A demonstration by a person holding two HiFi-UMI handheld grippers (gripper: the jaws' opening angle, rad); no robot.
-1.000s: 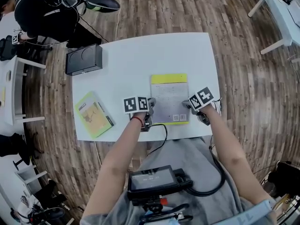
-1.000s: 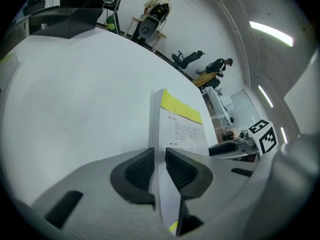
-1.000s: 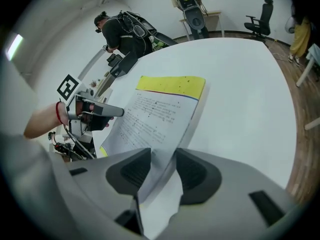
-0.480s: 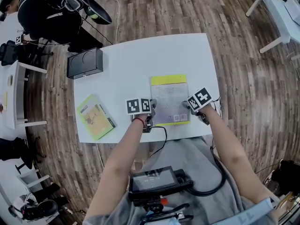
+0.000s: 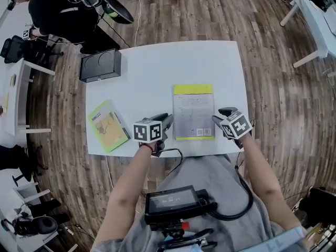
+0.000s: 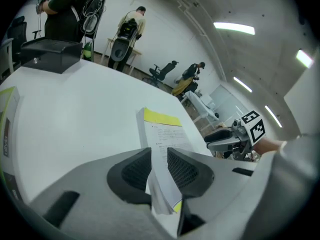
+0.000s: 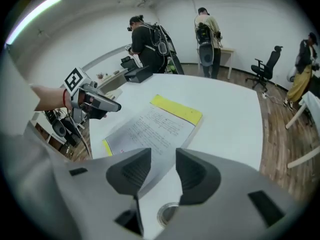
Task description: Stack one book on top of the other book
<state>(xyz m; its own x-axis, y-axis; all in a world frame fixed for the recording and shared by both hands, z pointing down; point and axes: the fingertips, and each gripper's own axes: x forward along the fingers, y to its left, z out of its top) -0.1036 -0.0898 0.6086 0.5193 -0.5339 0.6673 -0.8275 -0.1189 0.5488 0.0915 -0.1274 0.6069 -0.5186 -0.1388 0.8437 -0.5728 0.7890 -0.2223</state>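
Black screen unit (image 5: 173, 201) sits nearest me. Over the near edge of the white table (image 5: 157, 67) both tools are released. The left gripper (image 5: 167, 121), jaws just eased apart, frames a corner of the yellow-banded book (image 5: 193, 112) without pinching it. The right gripper (image 5: 223, 114) gapes at the opposite edge. That book lies flat. My left gripper hangs between it and the green book (image 5: 107, 126). Farther off sit a black box (image 5: 100, 65) and a person (image 5: 58, 9).
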